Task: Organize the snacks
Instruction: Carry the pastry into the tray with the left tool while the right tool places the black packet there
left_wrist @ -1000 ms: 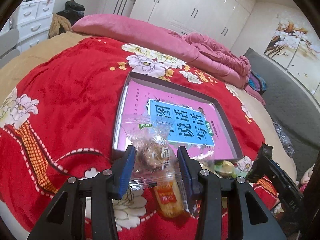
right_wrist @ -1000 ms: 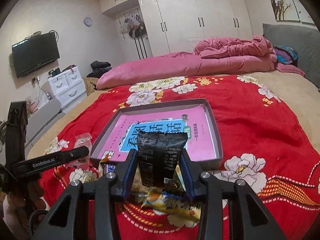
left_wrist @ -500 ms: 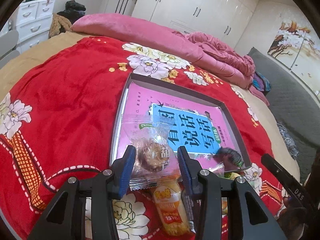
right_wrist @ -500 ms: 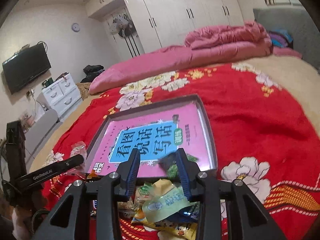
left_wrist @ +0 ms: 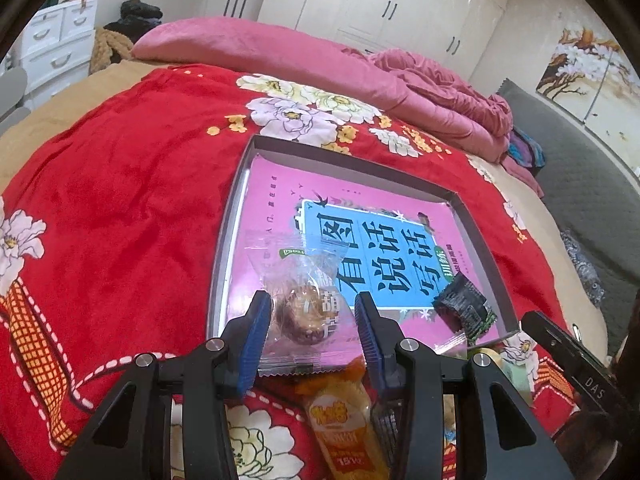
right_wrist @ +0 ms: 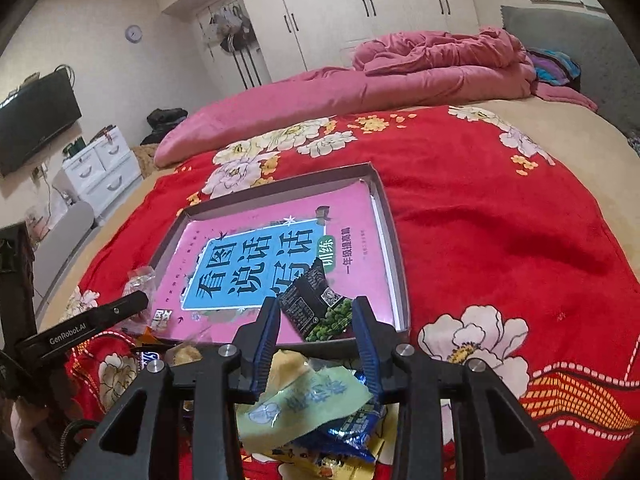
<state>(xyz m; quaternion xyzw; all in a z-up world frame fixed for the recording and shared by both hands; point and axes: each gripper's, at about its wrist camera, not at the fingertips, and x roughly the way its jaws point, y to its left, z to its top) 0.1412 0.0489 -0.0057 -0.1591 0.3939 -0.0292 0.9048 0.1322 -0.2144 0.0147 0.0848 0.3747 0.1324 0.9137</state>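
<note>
Task early. One dark green-pea packet [right_wrist: 310, 300] already down in shallow box [right_wrist: 280, 184], lower right corner in left view, lying on pink book [left_wrist: 280, 200]. Left hand-held gripper [left_wrist: 312, 320] clamped on clear snack packet [left_wrist: 300, 300] with brown pastry inside, hanging over near left edge of box, not yet set down. Right hand-held gripper [right_wrist: 316, 304] with jaws apart, nothing pinched as far as visible; pea packet just beyond tips. Left to do: loose snack pile [right_wrist: 312, 400] on red floral blanket [left_wrist: 120, 200] at bottom of both frames, including orange packet [left_wrist: 340, 412].

Writing: book cover "看图说话写话", green tab "训练", side line "一年级提高篇". "GenRobot.AI" on left hand-held gripper at lower left of right view; "DAS" on right hand-held gripper at lower right of left view. Orange packet shows "15", rest illegible. Clear packet label too small.
</note>
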